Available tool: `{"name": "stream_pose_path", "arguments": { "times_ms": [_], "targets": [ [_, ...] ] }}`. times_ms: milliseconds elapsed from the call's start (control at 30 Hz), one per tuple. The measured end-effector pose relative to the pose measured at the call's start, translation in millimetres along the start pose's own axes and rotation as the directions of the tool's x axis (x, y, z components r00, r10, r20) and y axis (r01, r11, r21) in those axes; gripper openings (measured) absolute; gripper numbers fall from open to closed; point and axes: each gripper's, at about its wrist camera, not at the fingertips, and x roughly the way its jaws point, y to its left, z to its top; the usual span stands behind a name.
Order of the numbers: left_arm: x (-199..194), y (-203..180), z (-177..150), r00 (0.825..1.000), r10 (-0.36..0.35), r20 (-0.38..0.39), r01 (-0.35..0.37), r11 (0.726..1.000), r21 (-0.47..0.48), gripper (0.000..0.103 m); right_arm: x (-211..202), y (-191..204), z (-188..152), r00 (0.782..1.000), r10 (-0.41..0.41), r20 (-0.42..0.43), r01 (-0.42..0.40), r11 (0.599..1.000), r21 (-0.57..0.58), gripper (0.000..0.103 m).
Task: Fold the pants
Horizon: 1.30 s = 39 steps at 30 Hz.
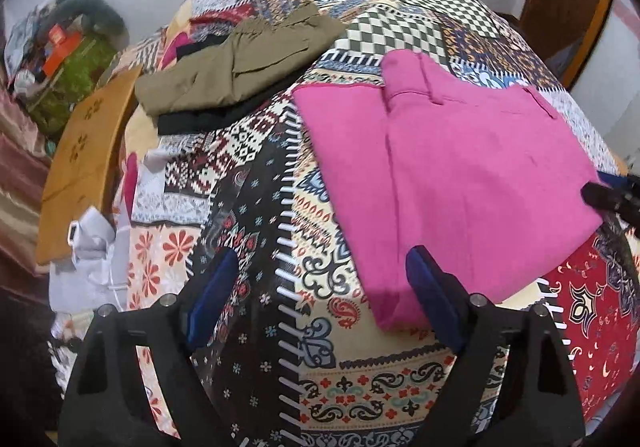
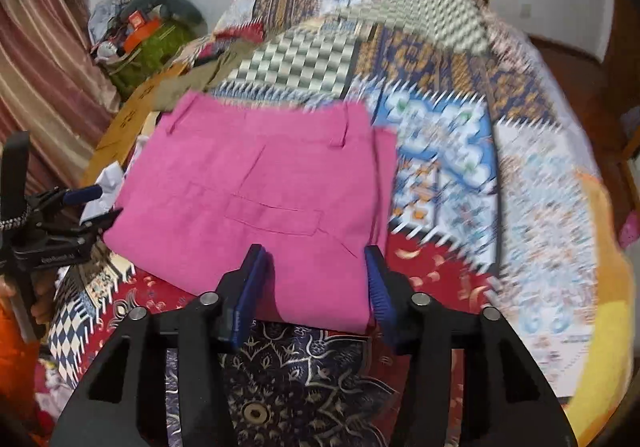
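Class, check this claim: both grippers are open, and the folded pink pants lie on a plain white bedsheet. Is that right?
Not quite. The pink pants lie on a multicoloured patchwork bedspread, not a plain white sheet; both wrist views show it. The left gripper and right gripper are indeed open.

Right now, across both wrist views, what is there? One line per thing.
Folded pink fabric pants: one, pink, centre of bed.
Olive-green folded trousers: one, olive, top of a pile beyond the pink pair.
Black garment: one, black, under the olive trousers.
Patchwork-print bedspread: one, multicoloured, covering the bed.
Tan cardboard box: one, tan, at the bed's left edge.
Striped curtain: one, maroon-beige, far left.
Left gripper: blue pads, open, at the pants' near edge.
Right gripper: blue pads, open, over the pants' edge.
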Motion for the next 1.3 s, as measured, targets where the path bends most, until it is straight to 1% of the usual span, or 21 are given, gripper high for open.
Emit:
{"name": "stream_pose_path", "arguments": {
  "times_ms": [67,233,333,400,433,567,633,733,833,900,933,967,1000,1067,1100,1133,1167,1200,1300],
  "targets": [
    [0.7,4.8,-3.3,1.0,-0.002,-0.001,0.002,1.0,-0.014,0.088,0.4,1.0,-3.9,1.0,-0.001,0.019,0.002,1.0,-0.015,0.045],
    [-0.4,12.9,-8.8,0.999,0.033,-0.011,-0.033,0.999,-0.02,0.088,-4.2,1.9,-5.6,1.0,-0.002,0.022,0.003,1.0,-0.03,0.044],
    [-6.5,22.4,-5.9,0.999,0.03,-0.025,-0.031,0.998,-0.046,0.084,-10.2,4.0,-6.6,0.999,-0.018,0.028,0.019,0.999,-0.034,0.044],
    [-14.5,25.7,-0.6,0.999,0.036,-0.003,-0.036,0.998,-0.054,0.083,-13.9,5.7,-4.7,0.999,-0.03,0.028,0.031,0.999,-0.044,0.044],
    [-22.0,26.8,5.1,0.999,0.032,0.022,-0.031,0.998,-0.056,0.083,-17.4,6.5,-3.0,0.999,-0.037,0.028,0.038,0.998,-0.051,0.044],
    [-41.8,19.6,30.2,0.995,0.0,0.104,0.005,0.999,-0.041,0.083,-28.0,6.9,9.5,0.996,-0.05,0.07,0.055,0.996,-0.067,0.044],
    [-46.4,11.7,45.6,0.991,-0.024,0.133,0.027,0.999,-0.026,0.083,-33.1,5.1,20.8,0.994,-0.04,0.1,0.046,0.997,-0.061,0.044],
    [-44.8,-3.6,68.2,0.986,-0.079,0.15,0.079,0.997,0.002,0.081,-34.2,1.7,33.9,0.991,-0.024,0.135,0.031,0.998,-0.047,0.044],
    [-32.7,-23.3,85.1,0.983,-0.122,0.134,0.118,0.992,0.035,0.071,-24.5,0.6,47.5,0.989,-0.027,0.149,0.036,0.998,-0.053,0.044],
    [-20.5,-33.4,90.6,0.985,-0.138,0.107,0.132,0.99,0.053,0.058,-15.0,-3.1,53.0,0.991,-0.026,0.134,0.033,0.998,-0.053,0.044],
    [-12.8,-39.0,92.4,0.986,-0.145,0.085,0.14,0.988,0.062,0.054,-7.9,-5.6,55.4,0.993,-0.019,0.121,0.025,0.998,-0.049,0.044],
    [-4.1,-44.3,93.5,0.987,-0.15,0.062,0.145,0.987,0.067,0.048,-0.6,-9.8,58.0,0.995,-0.005,0.102,0.009,0.999,-0.043,0.044],
    [3.6,-47.6,93.8,0.988,-0.15,0.043,0.147,0.987,0.07,0.045,10.3,-14.0,60.5,0.997,0.011,0.071,-0.009,1.0,-0.027,0.044],
    [22.5,-51.0,91.6,0.992,-0.123,0.009,0.122,0.99,0.073,0.043,24.4,-20.7,60.4,0.999,0.027,0.023,-0.027,1.0,0.002,0.044],
    [30.4,-50.4,88.9,0.992,-0.126,0.001,0.126,0.99,0.069,0.043,33.3,-23.1,59.2,1.0,0.023,-0.001,-0.023,1.0,0.006,0.044],
    [33.8,-48.3,85.8,0.99,-0.139,0.011,0.138,0.988,0.064,0.044,38.1,-23.8,56.8,1.0,0.017,-0.018,-0.017,1.0,-0.002,0.044],
    [34.3,-47.9,83.0,0.989,-0.144,0.02,0.142,0.987,0.07,0.044,42.3,-23.4,53.7,0.999,0.016,-0.027,-0.017,1.0,-0.017,0.043],
    [33.9,-48.9,81.5,0.991,-0.135,0.026,0.132,0.988,0.084,0.046,43.5,-23.4,51.0,0.999,0.018,-0.026,-0.019,0.999,-0.027,0.043],
    [32.4,-53.8,78.5,0.995,-0.085,0.051,0.078,0.991,0.11,0.05,41.1,-25.0,47.7,1.0,0.015,-0.017,-0.016,0.999,-0.04,0.041]
  ]
}}
